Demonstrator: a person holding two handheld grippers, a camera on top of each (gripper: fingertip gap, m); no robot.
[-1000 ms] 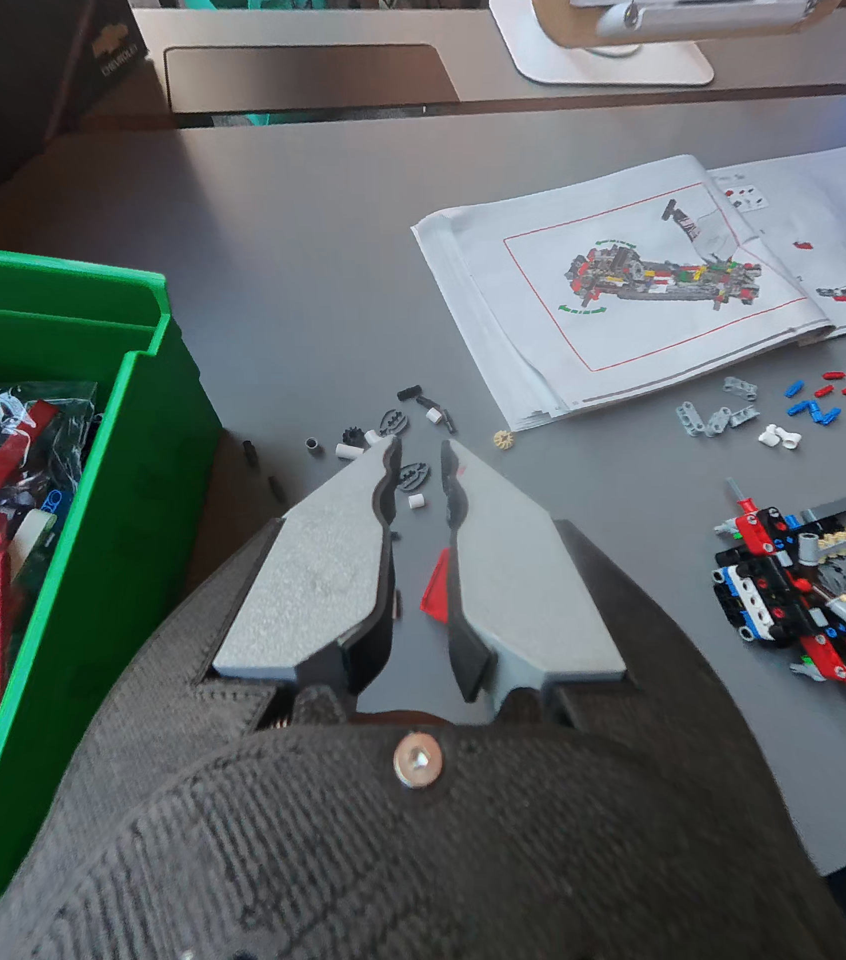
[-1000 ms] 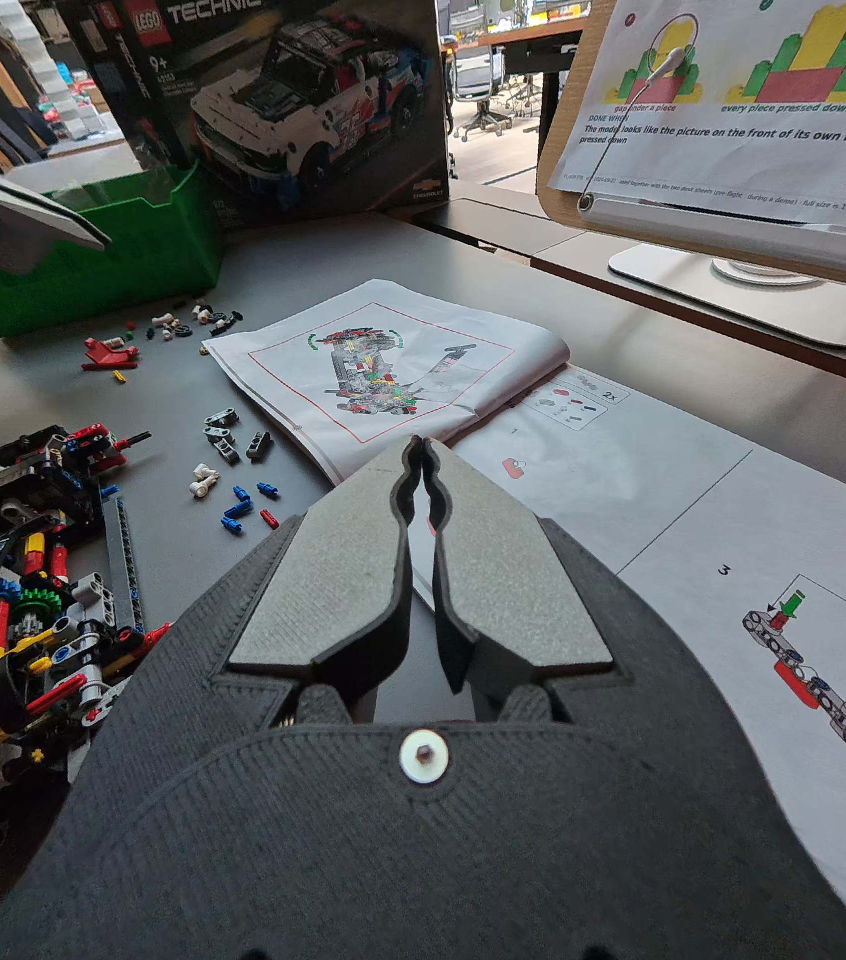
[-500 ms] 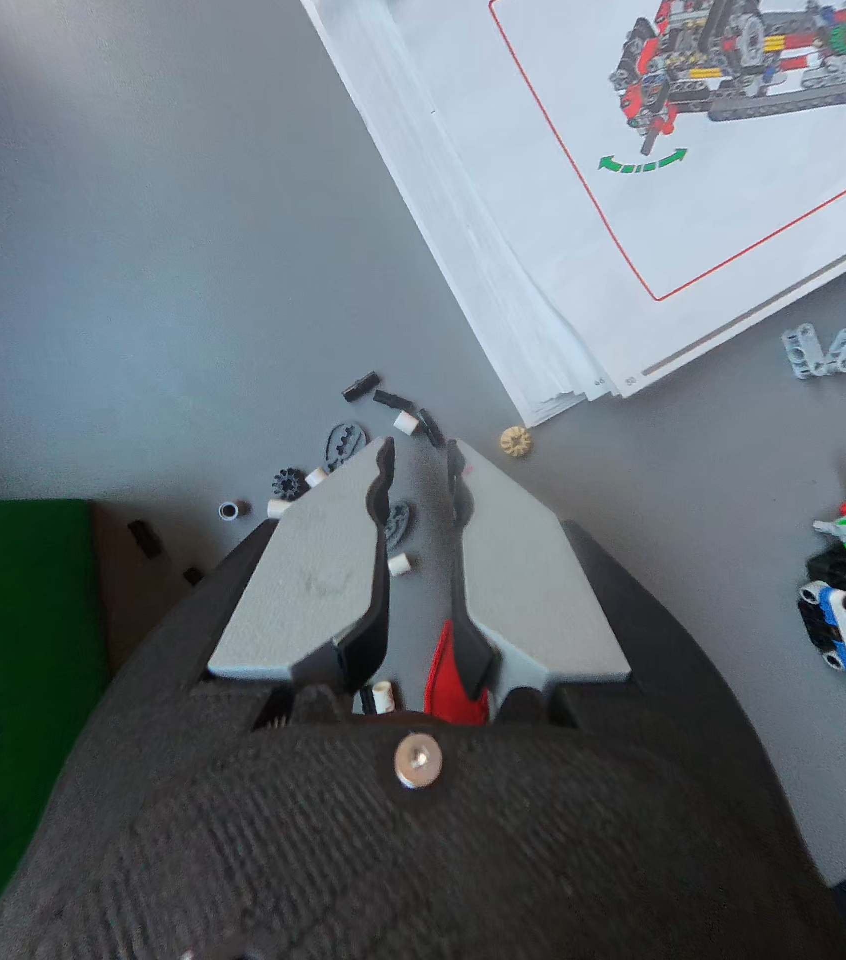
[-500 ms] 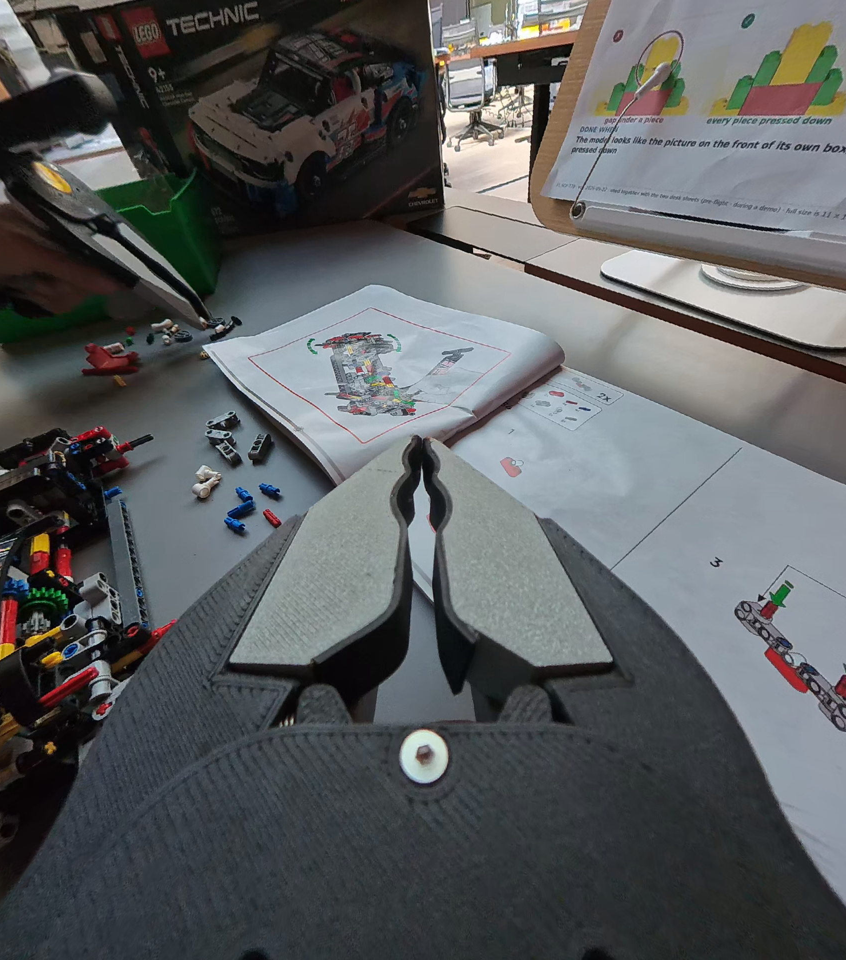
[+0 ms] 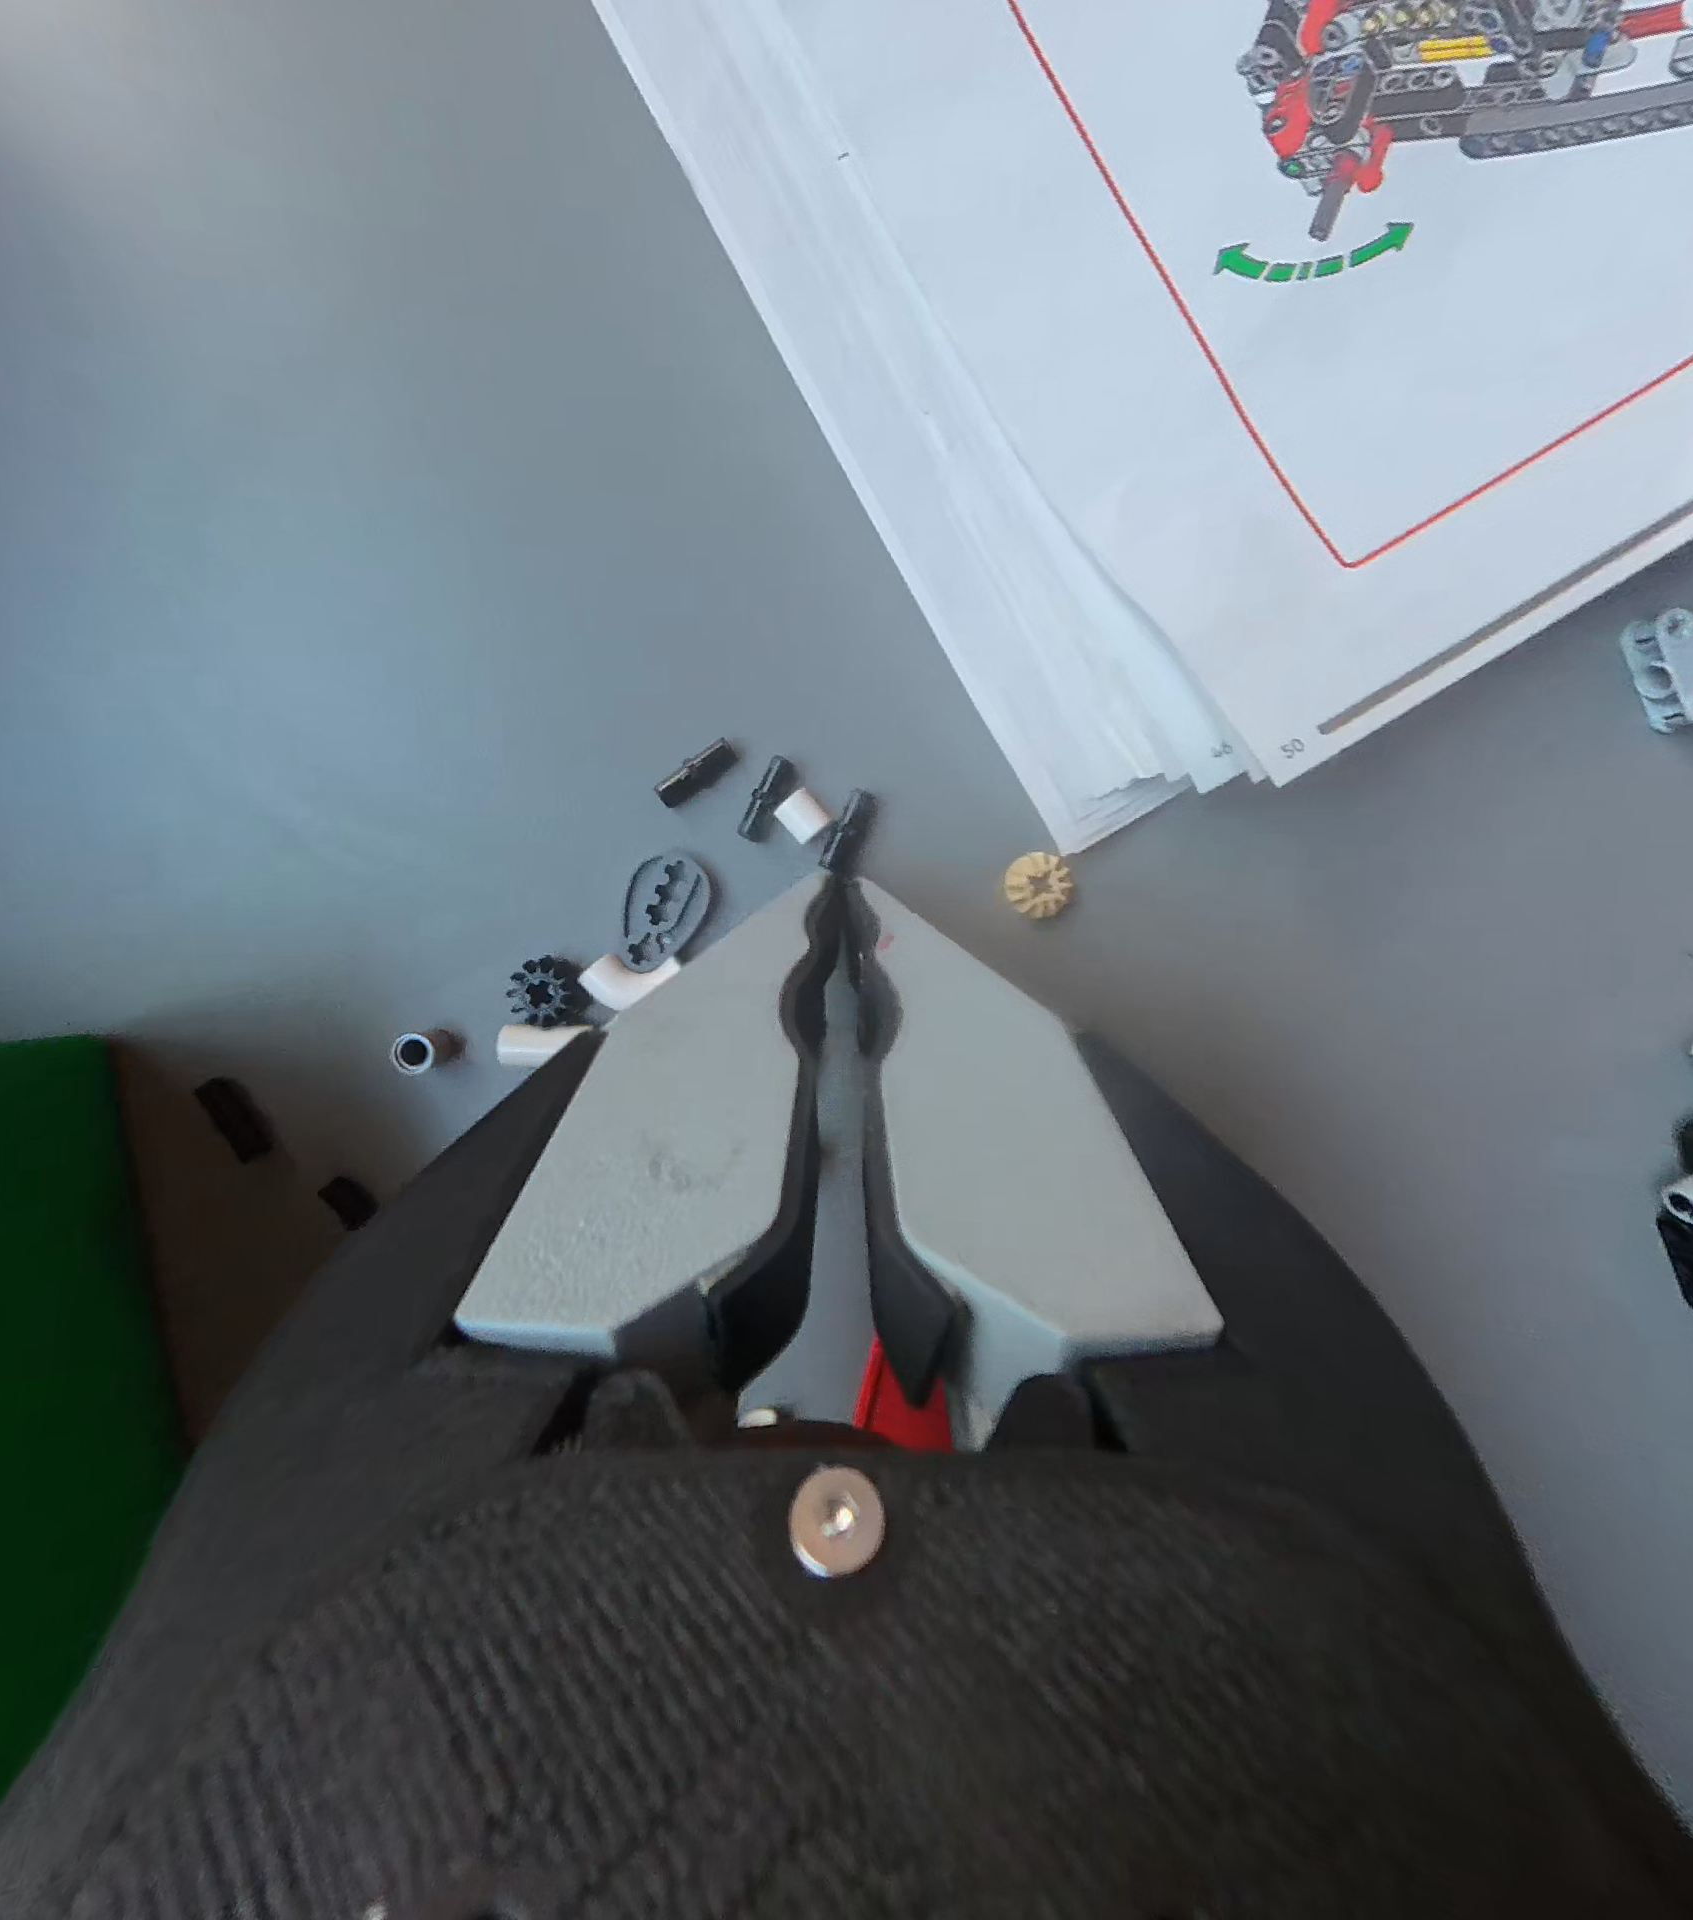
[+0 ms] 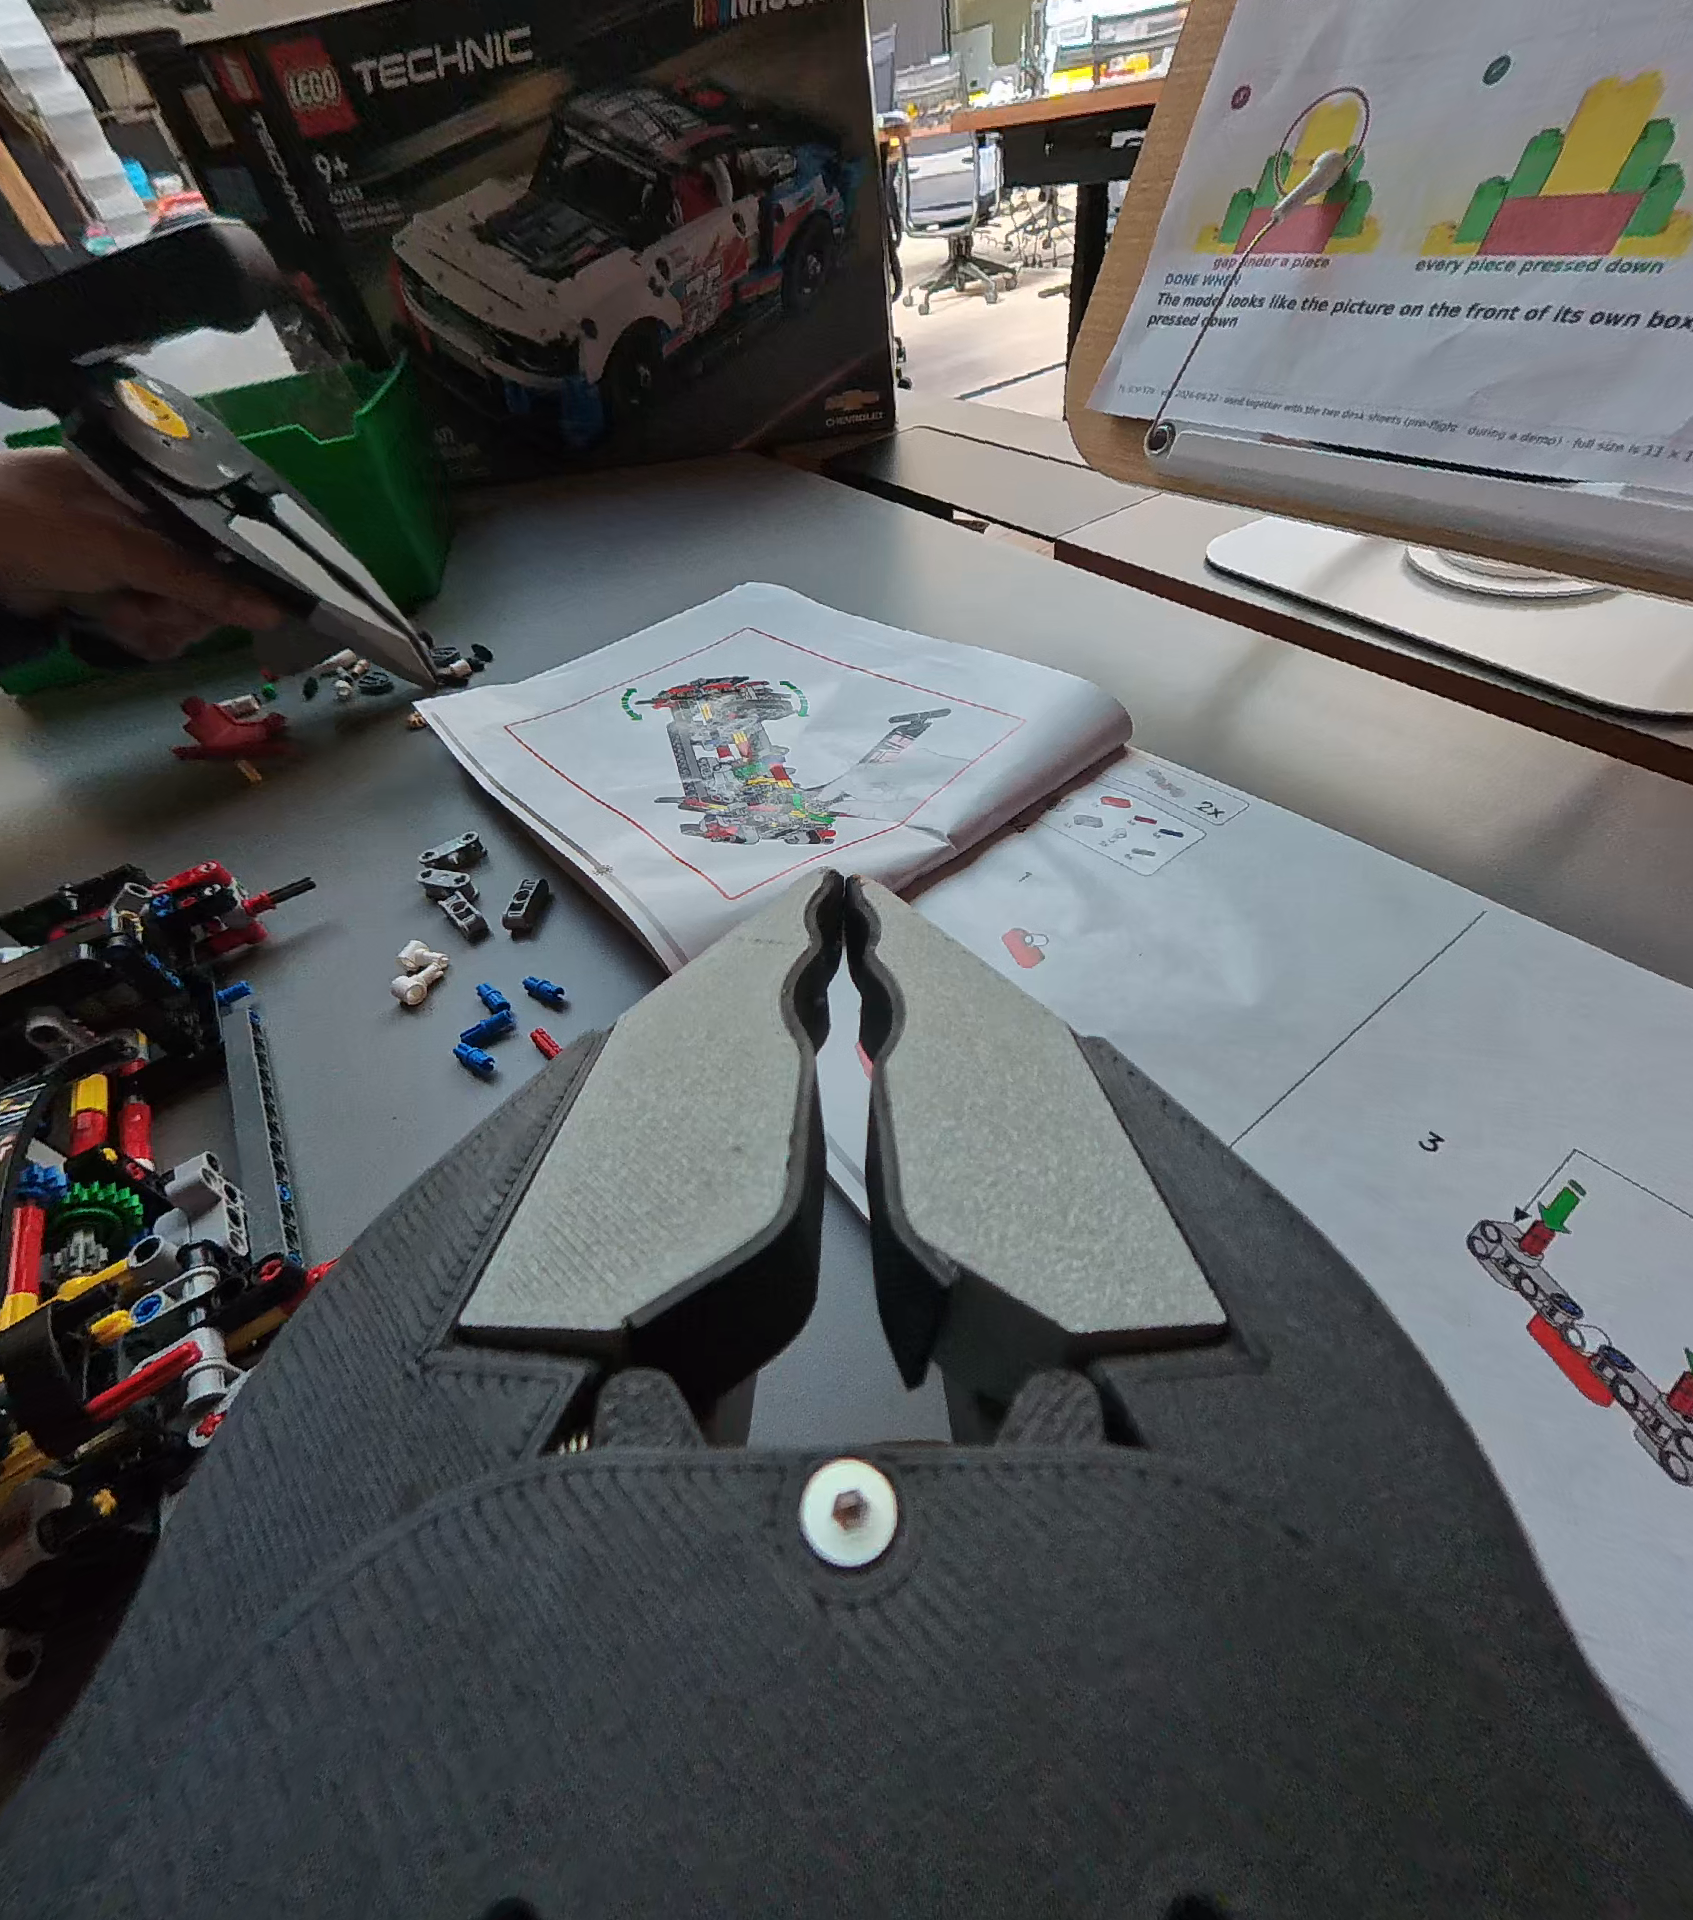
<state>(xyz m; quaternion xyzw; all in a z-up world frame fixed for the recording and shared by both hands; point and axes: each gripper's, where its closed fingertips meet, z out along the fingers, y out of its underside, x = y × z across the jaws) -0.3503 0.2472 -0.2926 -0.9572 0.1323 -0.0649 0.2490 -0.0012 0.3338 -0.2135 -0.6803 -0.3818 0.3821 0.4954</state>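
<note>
My left gripper (image 5: 837, 883) is clenched, its tips touching the near end of a small black pin (image 5: 847, 828) on the grey table (image 5: 302, 520); whether it grips the pin I cannot tell. My right gripper (image 6: 844, 883) is clenched on nothing above the open booklet (image 6: 769, 748).

A grey surface (image 6: 613, 540) is pretty cluttered: an open instruction booklet (image 6: 769, 748), loose small black and white pieces (image 5: 717, 862), a half-built model (image 6: 63, 1143) and a green bin (image 6: 354, 468) are spread across it.
</note>
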